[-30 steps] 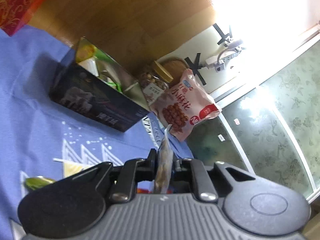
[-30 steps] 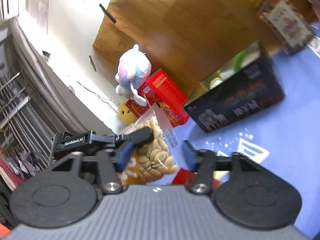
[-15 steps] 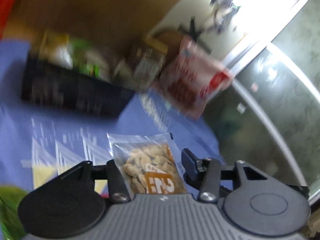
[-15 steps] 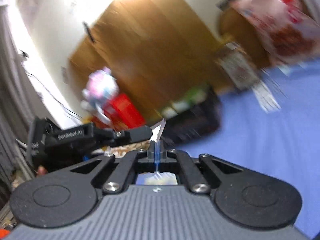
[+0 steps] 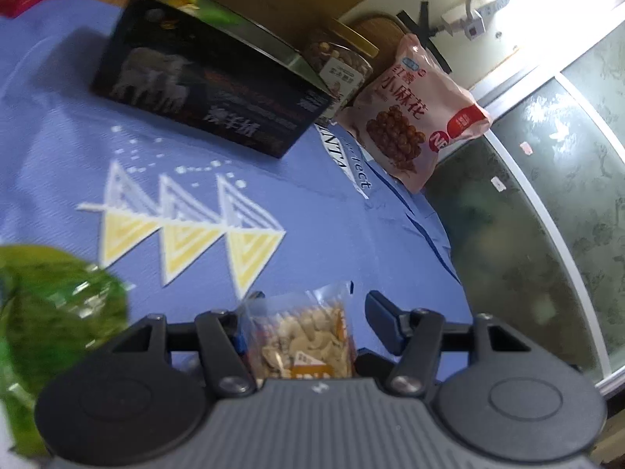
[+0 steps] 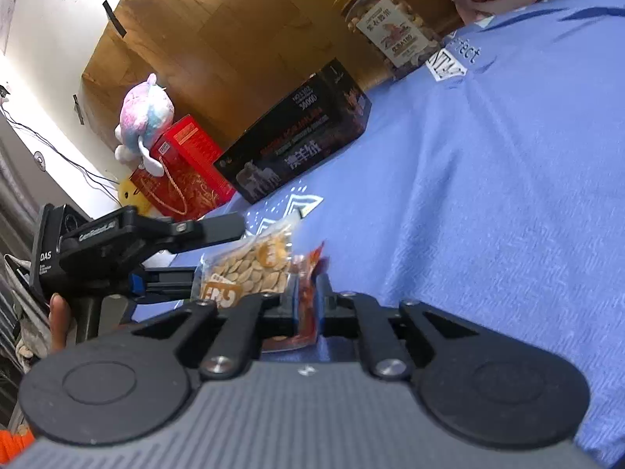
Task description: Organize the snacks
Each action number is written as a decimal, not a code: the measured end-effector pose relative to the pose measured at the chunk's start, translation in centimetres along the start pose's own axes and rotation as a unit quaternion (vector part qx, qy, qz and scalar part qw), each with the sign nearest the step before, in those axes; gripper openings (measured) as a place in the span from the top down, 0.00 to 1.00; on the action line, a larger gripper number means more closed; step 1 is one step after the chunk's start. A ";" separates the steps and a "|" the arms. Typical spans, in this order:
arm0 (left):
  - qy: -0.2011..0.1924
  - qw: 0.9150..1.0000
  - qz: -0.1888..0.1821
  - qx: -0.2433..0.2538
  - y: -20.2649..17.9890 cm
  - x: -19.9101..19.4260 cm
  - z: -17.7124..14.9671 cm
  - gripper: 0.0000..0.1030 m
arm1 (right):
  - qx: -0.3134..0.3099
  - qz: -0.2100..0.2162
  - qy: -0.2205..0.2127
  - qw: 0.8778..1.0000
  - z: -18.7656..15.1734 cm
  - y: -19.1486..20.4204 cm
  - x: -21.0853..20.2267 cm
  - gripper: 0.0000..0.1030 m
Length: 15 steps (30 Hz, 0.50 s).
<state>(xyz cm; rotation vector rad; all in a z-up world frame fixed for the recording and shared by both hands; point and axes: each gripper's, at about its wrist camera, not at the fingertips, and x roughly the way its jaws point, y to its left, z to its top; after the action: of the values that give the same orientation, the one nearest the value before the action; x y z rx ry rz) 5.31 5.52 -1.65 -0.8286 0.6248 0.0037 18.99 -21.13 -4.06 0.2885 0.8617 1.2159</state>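
Right wrist view: the right gripper (image 6: 308, 301) has its jaws drawn close together, clamped on the edge of a small packet with a red-orange printed seal (image 6: 308, 273). Immediately to its left sits the clear packet of pale seeds with orange print (image 6: 250, 269), lying between the spread fingers of the left gripper (image 6: 218, 250). Whether the red-sealed edge belongs to that same packet or to a second one cannot be determined.

Left wrist view: the left gripper (image 5: 308, 312) stands wide open, its fingers well apart on either side of the seed packet (image 5: 304, 336), gripping nothing.

Beyond the tools, the blue cloth with white and yellow triangle print (image 5: 332, 234) carries a black open-topped cardboard box (image 5: 211, 82) toward its far edge, with a gold-lidded jar of nuts (image 5: 340, 62) just beside the box and a pink bag of fried dough twists (image 5: 418, 113) at the far right corner. A green foil bag (image 5: 47, 312) lies at the near left edge.

Assessment: the step appears to be a hand-over or carry of the small packet toward the box. Recommended practice: keep the right clamp firm on the seal, not the seeds; draw the left tool clear before moving; lift enough to pass the box wall.
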 end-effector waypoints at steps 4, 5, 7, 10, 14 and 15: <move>-0.004 1.000 -0.015 -0.027 1.2 -1.2 -0.8 0.45 | -0.005 0.006 -0.002 1.000 -0.3 0.1 -0.8 0.83; -0.008 0.999 -0.018 -0.030 1.4 -1.5 -0.9 0.45 | -0.012 0.009 -0.003 1.000 -0.4 0.3 -1.0 0.79; -0.017 0.999 -0.023 -0.027 1.6 -1.8 -1.1 0.51 | -0.027 0.018 -0.008 0.999 -0.6 0.9 -1.2 0.72; -0.018 0.999 -0.033 -0.019 1.6 -1.8 -1.1 0.69 | -0.056 0.023 -0.018 0.998 -0.7 1.9 -1.4 0.64; -0.014 0.999 -0.040 -0.004 1.4 -1.7 -1.5 0.74 | -0.076 0.026 -0.004 0.997 -0.9 2.7 -0.8 0.58; -0.016 0.999 -0.038 -0.001 1.3 -1.7 -1.6 0.74 | -0.084 0.025 -0.001 0.996 -1.0 2.9 -0.6 0.58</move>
<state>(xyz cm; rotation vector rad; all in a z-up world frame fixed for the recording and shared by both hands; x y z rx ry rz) 2.80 5.69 -2.44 -0.8519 0.5637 -0.0515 16.14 -20.89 -2.66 0.1770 0.7489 1.3265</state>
